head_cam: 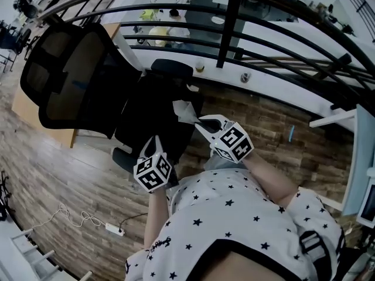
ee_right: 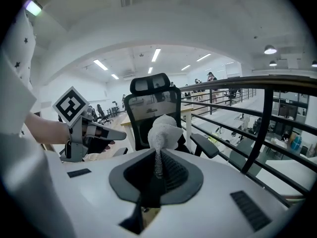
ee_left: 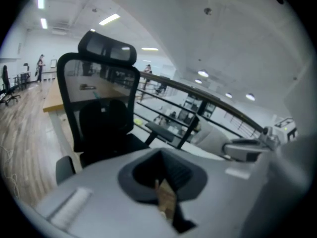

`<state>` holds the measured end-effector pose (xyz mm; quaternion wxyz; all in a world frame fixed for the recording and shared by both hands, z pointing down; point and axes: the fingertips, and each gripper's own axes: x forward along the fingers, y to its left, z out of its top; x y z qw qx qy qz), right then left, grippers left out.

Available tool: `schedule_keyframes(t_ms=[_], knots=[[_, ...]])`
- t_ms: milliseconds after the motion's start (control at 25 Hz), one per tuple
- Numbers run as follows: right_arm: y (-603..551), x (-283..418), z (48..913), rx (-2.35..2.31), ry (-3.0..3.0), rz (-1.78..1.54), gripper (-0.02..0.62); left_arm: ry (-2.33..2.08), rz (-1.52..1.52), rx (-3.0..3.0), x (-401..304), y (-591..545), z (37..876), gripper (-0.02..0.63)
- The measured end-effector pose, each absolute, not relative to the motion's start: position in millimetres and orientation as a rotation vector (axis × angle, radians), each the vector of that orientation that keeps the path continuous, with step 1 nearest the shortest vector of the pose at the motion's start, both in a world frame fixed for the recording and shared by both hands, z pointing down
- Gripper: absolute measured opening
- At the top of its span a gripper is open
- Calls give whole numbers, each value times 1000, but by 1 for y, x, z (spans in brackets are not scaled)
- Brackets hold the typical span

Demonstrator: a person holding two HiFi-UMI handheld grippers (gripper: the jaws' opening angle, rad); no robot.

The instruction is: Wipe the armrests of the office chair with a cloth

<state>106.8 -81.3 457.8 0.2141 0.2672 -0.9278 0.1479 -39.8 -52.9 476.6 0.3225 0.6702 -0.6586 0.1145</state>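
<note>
The person stands close in front of the black mesh-backed office chair (head_cam: 70,75), and a black metal railing (head_cam: 234,16) runs just beyond it. The right gripper (head_cam: 195,119) hangs above the chair's seat. Its tongs pinch a white bunched cloth (ee_right: 163,129), and a soft wad of it stands out past the tips. The left gripper (head_cam: 156,142) hovers near the seat's front edge, its tongs pressed together on nothing. Neither gripper touches the chair, so I'd say the wiping has not begun.

The dark padded armrest on the railing side (head_cam: 171,67) and its twin on the near side (head_cam: 122,157) both sit bare, and the cloth is apart from each.

To do this well, I'd bring the loose wad down onto a pad, not the hard tips, and stroke along its whole length. The pinch needs to be firm enough that the cloth doesn't drag free. The chair will likely swivel or roll under pressure, so the empty left gripper could brace it. At the far armrest, the railing leaves little room to swing.
</note>
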Motion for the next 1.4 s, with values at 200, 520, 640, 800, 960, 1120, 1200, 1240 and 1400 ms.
schedule_keyframes(t_ms=[200, 520, 640, 800, 960, 1120, 1200, 1240, 1400], knots=[[-108, 139, 454, 719, -2594, 405, 35, -1753, 280, 1742, -5, -79, 473, 6], [-140, 187, 455, 742, -2602, 420, 35, -1779, 288, 1692, 27, -93, 480, 6], [-154, 201, 457, 773, -2598, 445, 35, -1794, 290, 1661, 29, -95, 483, 6], [-172, 208, 458, 789, -2597, 455, 35, -1808, 292, 1626, 29, -99, 485, 6], [-189, 201, 458, 773, -2599, 423, 35, -1818, 275, 1602, 28, -103, 487, 6], [-207, 184, 460, 738, -2602, 377, 35, -1823, 269, 1588, 25, -113, 491, 6], [-216, 174, 460, 721, -2600, 355, 35, -1818, 266, 1585, 23, -120, 493, 6], [-221, 169, 461, 712, -2599, 346, 35, -1814, 264, 1586, 23, -124, 494, 6], [-243, 149, 466, 688, -2598, 327, 35, -1803, 263, 1591, 18, -143, 501, 6]])
